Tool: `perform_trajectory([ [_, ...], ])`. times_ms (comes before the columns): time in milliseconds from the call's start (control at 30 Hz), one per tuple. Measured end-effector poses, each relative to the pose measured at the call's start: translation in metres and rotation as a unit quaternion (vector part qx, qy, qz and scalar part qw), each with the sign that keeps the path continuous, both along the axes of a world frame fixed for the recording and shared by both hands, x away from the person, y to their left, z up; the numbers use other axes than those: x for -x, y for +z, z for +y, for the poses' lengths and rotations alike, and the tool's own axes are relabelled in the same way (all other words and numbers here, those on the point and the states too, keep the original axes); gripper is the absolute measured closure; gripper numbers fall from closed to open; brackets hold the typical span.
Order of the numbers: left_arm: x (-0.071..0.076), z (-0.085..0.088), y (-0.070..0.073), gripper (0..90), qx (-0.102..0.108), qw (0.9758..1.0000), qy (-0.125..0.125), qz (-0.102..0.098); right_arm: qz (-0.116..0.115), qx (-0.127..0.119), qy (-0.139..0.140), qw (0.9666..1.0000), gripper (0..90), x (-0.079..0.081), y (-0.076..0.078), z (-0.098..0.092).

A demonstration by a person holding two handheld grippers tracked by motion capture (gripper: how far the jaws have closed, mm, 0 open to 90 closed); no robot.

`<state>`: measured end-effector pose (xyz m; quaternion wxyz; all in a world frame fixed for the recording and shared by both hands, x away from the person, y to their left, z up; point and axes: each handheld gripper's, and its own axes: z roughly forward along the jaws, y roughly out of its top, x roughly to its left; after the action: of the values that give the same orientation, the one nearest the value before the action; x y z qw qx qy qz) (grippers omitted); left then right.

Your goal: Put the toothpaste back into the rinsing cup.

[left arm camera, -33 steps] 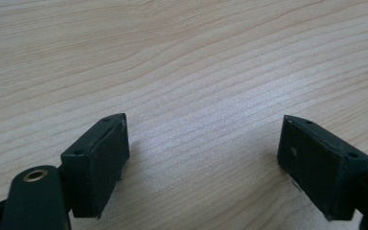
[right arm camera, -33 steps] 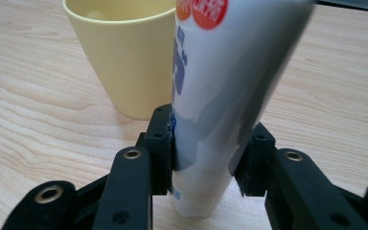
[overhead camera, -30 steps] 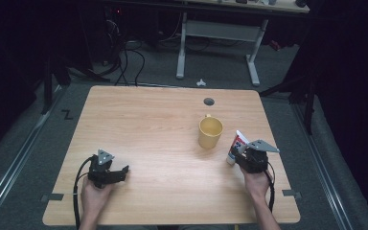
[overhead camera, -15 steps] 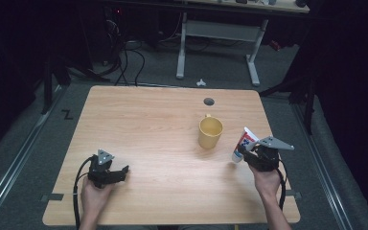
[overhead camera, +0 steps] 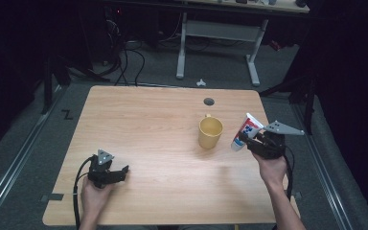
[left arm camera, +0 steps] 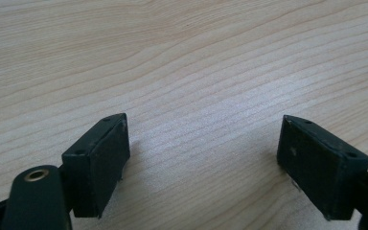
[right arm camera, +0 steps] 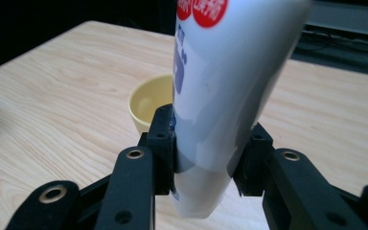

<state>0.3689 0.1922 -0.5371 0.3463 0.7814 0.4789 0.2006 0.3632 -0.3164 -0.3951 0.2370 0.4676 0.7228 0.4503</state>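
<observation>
A white tube (overhead camera: 243, 132) with red and blue print is pinched between the jaws of my right gripper (overhead camera: 253, 140), lifted above the table's right side. In the right gripper view the tube (right arm camera: 220, 96) rises between both pads, tilted a little, with the yellow mug (right arm camera: 148, 105) behind it. The yellow mug (overhead camera: 210, 132) stands upright on the table just left of the tube. My left gripper (overhead camera: 120, 173) rests low at the front left of the table, jaws open. The left gripper view has bare wood between its spread pads (left arm camera: 100, 158).
The wooden table (overhead camera: 148, 120) has a round cable hole (overhead camera: 209, 101) near its far edge. Dark floor, cables and a white desk frame (overhead camera: 218, 43) lie beyond the table. Wide bare wood spreads between the two hands.
My right gripper has risen with the tube and shifted slightly right, away from the table top. The left hand has stayed where it was.
</observation>
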Motion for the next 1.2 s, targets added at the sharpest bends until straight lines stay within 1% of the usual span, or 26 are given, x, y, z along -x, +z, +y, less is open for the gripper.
perform_trajectory([
  [100, 0.000, 0.000, 0.000, 19.1, 0.000, 1.0000, 0.000, 0.000, -0.005, -0.001, 0.010, 0.9999, 65.9, -0.005, 0.010, 0.004],
  [133, 0.000, 0.000, 0.000, 19.1, 0.000, 1.0000, 0.000, 0.000, -0.005, -0.001, 0.010, 0.9999, 65.9, -0.005, 0.010, 0.004],
  [167, 0.000, 0.000, 0.000, 19.1, 0.000, 1.0000, 0.000, 0.000, -0.009, 0.000, 0.015, 0.9999, 65.9, -0.010, 0.015, 0.008],
  [233, 0.000, 0.000, 0.000, 19.1, 0.000, 1.0000, 0.000, 0.000, -0.009, -0.002, 0.016, 0.9998, 65.9, -0.012, 0.017, 0.010],
  [267, 0.000, 0.000, 0.000, 19.1, 0.000, 1.0000, 0.000, 0.000, -0.013, -0.005, 0.022, 0.9997, 65.8, -0.017, 0.020, 0.013],
  [300, 0.000, 0.000, 0.000, 19.1, 0.000, 1.0000, 0.000, 0.000, -0.013, -0.005, 0.022, 0.9997, 65.8, -0.017, 0.020, 0.013],
  [333, 0.000, 0.000, 0.000, 19.1, 0.000, 1.0000, 0.000, 0.000, -0.012, -0.007, 0.024, 0.9996, 65.9, -0.023, 0.024, 0.016],
  [367, 0.000, 0.000, 0.000, 19.1, 0.000, 1.0000, 0.000, 0.000, -0.012, -0.007, 0.024, 0.9996, 65.9, -0.023, 0.024, 0.016],
  [400, 0.000, 0.000, 0.000, 19.2, 0.000, 1.0000, 0.000, 0.000, -0.012, -0.007, 0.027, 0.9995, 65.8, -0.028, 0.028, 0.019],
  [500, 0.000, 0.000, 0.000, 19.2, 0.000, 1.0000, 0.000, 0.000, -0.014, -0.005, 0.030, 0.9994, 65.8, -0.032, 0.032, 0.023],
  [533, 0.000, 0.000, 0.000, 19.2, 0.000, 1.0000, 0.000, 0.000, -0.014, -0.004, 0.033, 0.9993, 65.8, -0.037, 0.034, 0.026],
  [567, 0.000, 0.000, 0.000, 19.2, 0.000, 1.0000, 0.000, 0.000, -0.014, -0.004, 0.033, 0.9993, 65.8, -0.037, 0.034, 0.026],
  [600, 0.000, 0.000, 0.000, 19.1, 0.000, 1.0000, 0.000, 0.000, -0.013, -0.004, 0.036, 0.9993, 65.8, -0.042, 0.035, 0.030],
  [633, 0.000, 0.000, 0.000, 19.1, 0.000, 1.0000, 0.000, 0.000, -0.013, -0.004, 0.036, 0.9993, 65.8, -0.042, 0.035, 0.030],
  [700, 0.000, 0.000, 0.000, 19.2, 0.000, 1.0000, 0.000, 0.000, -0.009, 0.001, 0.041, 0.9991, 65.8, -0.050, 0.034, 0.037],
  [733, 0.000, 0.000, 0.000, 19.2, 0.000, 1.0000, 0.000, 0.000, -0.009, 0.001, 0.041, 0.9991, 65.8, -0.050, 0.034, 0.037],
  [833, 0.000, 0.000, 0.000, 19.2, 0.000, 1.0000, 0.001, 0.000, -0.004, 0.004, 0.045, 0.9990, 65.7, -0.059, 0.031, 0.044],
  [867, 0.000, 0.000, 0.000, 19.2, 0.000, 1.0000, 0.001, 0.000, -0.001, 0.007, 0.045, 0.9989, 65.6, -0.064, 0.028, 0.049],
  [900, 0.000, 0.000, 0.000, 19.2, 0.000, 1.0000, 0.001, 0.000, -0.001, 0.007, 0.045, 0.9989, 65.6, -0.064, 0.028, 0.049],
  [933, 0.000, 0.000, 0.000, 19.2, 0.000, 1.0000, 0.001, 0.000, 0.000, 0.012, 0.046, 0.9989, 65.6, -0.069, 0.026, 0.053],
  [967, 0.000, 0.000, 0.000, 19.2, 0.000, 1.0000, 0.001, 0.000, 0.000, 0.012, 0.046, 0.9989, 65.6, -0.069, 0.026, 0.053],
  [1000, 0.000, 0.000, 0.000, 19.2, 0.000, 1.0000, 0.001, 0.000, 0.004, 0.014, 0.046, 0.9988, 65.5, -0.073, 0.023, 0.056],
  [1033, 0.000, 0.000, 0.000, 19.2, 0.000, 1.0000, 0.001, 0.000, 0.004, 0.014, 0.046, 0.9988, 65.5, -0.073, 0.023, 0.056],
  [1067, 0.000, 0.000, 0.000, 19.2, 0.000, 1.0000, 0.001, 0.000, 0.009, 0.016, 0.047, 0.9987, 65.5, -0.077, 0.018, 0.059],
  [1200, 0.000, 0.000, 0.000, 19.2, 0.000, 1.0000, 0.001, 0.000, 0.016, 0.025, 0.047, 0.9985, 65.4, -0.081, 0.011, 0.064],
])
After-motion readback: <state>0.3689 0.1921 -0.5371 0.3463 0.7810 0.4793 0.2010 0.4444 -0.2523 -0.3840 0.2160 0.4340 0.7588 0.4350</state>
